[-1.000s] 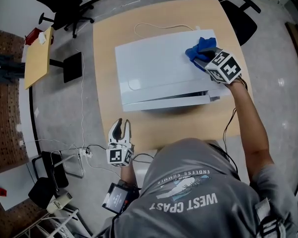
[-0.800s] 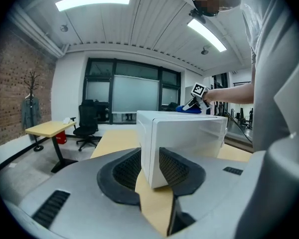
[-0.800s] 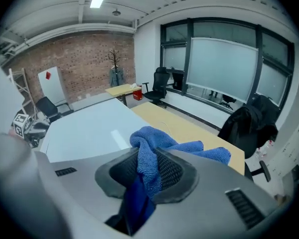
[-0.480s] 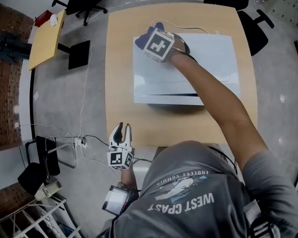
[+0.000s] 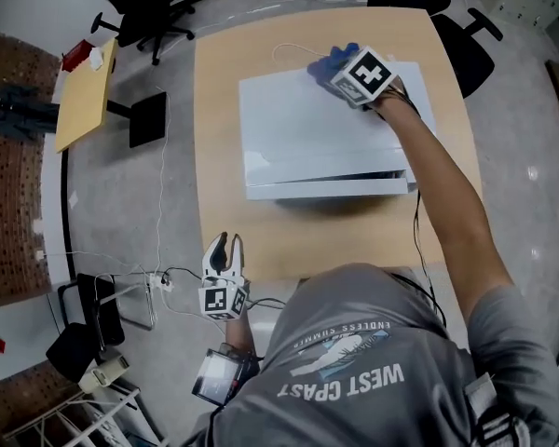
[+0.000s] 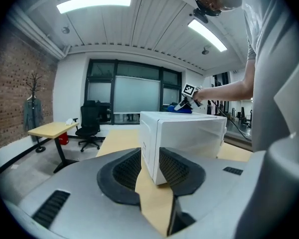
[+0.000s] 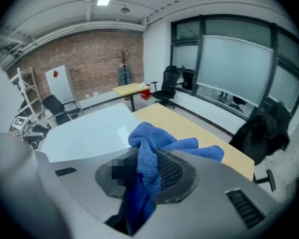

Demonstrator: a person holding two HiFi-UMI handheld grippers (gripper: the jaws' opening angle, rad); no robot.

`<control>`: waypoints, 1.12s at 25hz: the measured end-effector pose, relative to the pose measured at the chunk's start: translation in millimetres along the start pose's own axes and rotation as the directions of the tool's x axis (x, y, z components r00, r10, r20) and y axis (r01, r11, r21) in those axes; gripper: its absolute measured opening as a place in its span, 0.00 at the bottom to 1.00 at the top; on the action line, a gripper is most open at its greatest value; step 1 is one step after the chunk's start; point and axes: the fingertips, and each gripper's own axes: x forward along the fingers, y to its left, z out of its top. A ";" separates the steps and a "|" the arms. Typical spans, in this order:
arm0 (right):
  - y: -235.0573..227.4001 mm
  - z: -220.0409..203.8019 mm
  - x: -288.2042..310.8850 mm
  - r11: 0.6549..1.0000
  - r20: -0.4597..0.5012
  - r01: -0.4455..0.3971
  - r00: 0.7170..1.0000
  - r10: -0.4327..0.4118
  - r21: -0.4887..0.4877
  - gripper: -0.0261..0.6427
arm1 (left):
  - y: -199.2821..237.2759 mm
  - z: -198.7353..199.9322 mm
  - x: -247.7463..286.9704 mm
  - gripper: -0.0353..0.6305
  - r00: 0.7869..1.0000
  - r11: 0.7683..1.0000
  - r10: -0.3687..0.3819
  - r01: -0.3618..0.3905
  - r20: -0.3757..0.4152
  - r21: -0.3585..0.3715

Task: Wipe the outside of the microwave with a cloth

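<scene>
The microwave (image 5: 317, 138) sits mid-tabletop (image 5: 219, 91), its broad white top facing up. That top looks to be the face being wiped. The right claw (image 5: 337, 69) slants down at the far edge, right of middle, so the cloth (image 5: 324, 65) meets the top, as far as I can tell; this claw is clamped on the cloth — a fold pinched between the pads, loose ends spilling ahead. The left claw (image 5: 224, 248) hangs off the near edge, probably just out of the way; its jaws stand apart, holding nothing, pointing toward the microwave.
</scene>
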 end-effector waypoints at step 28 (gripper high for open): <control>135.5 -57.0 -65.6 0.981 0.009 -0.182 0.983 0.183 -0.073 0.18 | -7.1 70.7 11.6 0.24 0.995 0.995 -0.056 0.049 0.083 0.085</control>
